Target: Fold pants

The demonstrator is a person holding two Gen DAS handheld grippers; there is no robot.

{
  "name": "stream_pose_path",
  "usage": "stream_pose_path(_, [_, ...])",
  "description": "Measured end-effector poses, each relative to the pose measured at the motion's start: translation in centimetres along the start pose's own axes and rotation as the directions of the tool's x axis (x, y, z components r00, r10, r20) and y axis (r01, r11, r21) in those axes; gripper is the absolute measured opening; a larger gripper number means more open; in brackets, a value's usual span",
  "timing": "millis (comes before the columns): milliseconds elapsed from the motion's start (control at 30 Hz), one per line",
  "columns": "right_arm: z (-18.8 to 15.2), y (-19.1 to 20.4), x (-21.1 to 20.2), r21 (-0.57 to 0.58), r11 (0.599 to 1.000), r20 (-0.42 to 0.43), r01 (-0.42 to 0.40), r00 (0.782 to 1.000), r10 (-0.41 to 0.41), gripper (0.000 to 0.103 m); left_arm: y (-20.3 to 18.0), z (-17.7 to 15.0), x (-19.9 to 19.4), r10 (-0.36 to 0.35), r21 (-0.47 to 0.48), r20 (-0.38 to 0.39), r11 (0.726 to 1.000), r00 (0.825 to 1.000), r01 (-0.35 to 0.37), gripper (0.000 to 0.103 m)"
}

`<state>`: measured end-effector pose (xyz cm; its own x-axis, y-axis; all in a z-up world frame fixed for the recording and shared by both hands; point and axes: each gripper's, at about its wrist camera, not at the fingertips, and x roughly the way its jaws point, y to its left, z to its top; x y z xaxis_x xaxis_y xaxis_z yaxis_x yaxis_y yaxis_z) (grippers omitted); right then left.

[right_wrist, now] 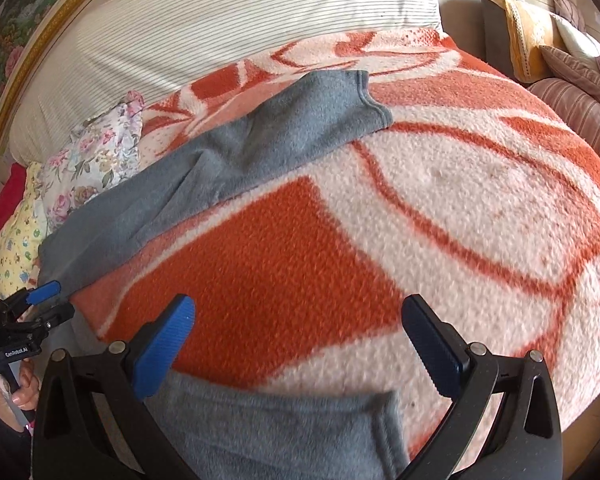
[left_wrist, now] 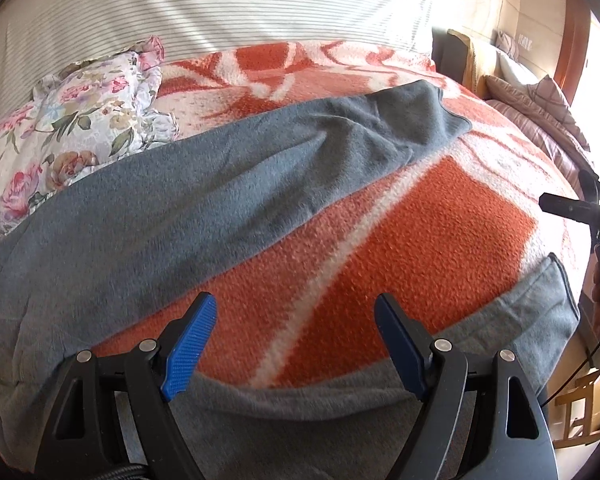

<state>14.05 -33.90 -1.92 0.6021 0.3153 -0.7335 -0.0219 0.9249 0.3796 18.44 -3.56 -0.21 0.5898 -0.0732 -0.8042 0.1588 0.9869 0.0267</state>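
Grey fleece pants (left_wrist: 228, 184) lie spread on an orange and white blanket (left_wrist: 440, 236), the two legs splayed apart in a V. One leg runs up and away to its cuff (left_wrist: 440, 112); the near leg (left_wrist: 500, 320) lies along the front edge. My left gripper (left_wrist: 296, 340) is open above the blanket, just past the near leg, holding nothing. In the right wrist view the far leg (right_wrist: 228, 160) stretches to the upper middle and the near leg's cuff (right_wrist: 300, 432) sits under my right gripper (right_wrist: 300, 344), which is open and empty. The left gripper (right_wrist: 40, 300) shows at the left edge.
A floral cloth bundle (left_wrist: 72, 128) lies at the left beside the pants. A striped white pillow or headboard cover (right_wrist: 240, 12) is behind. Cushions and a striped sofa (right_wrist: 572, 80) stand to the right. A person's hand (right_wrist: 16, 388) holds the left tool's handle. A wooden stool (left_wrist: 580, 400) is at the right.
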Motion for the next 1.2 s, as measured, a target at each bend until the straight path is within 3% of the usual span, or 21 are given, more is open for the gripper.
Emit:
stream_pose_path(133, [1.4,-0.6,1.0,0.026,0.999,-0.008,-0.037,0.999,0.038,0.103,0.6,1.4,1.1,0.011,0.004,-0.001,1.000,1.000,-0.011,0.082])
stream_pose_path(333, [3.9,-0.4,2.3,-0.016,1.000,-0.014,-0.025,1.000,0.025,0.103,1.4,4.2,2.7,0.012,0.018,0.001,1.000,1.000,-0.012,0.082])
stream_pose_path(567, [8.9,-1.3,4.6,-0.054,0.998,-0.011,-0.039,0.999,0.039,0.103,2.0,9.1,5.3,-0.031,0.054,0.016,0.998,0.999,0.030,0.082])
stream_pose_path(867, [16.9,-6.1,9.8,0.065,0.994,-0.009,-0.089,0.996,0.090,0.103,2.2,16.4,10.7,-0.039,0.129,0.023,0.991,0.999,0.036,0.082])
stream_pose_path(1033, [20.2,-7.4,12.2,0.075,0.994,0.001,-0.074,0.997,0.074,0.103,2.4,19.6,14.5,-0.070,0.157,-0.021,0.985,0.997,0.073,0.082])
stream_pose_path(1200, [22.3,-7.5,15.2,0.044,0.997,-0.043,-0.065,0.997,0.067,0.103,2.6,21.4,18.0,-0.108,0.171,-0.079,0.978,0.991,0.120,0.082])
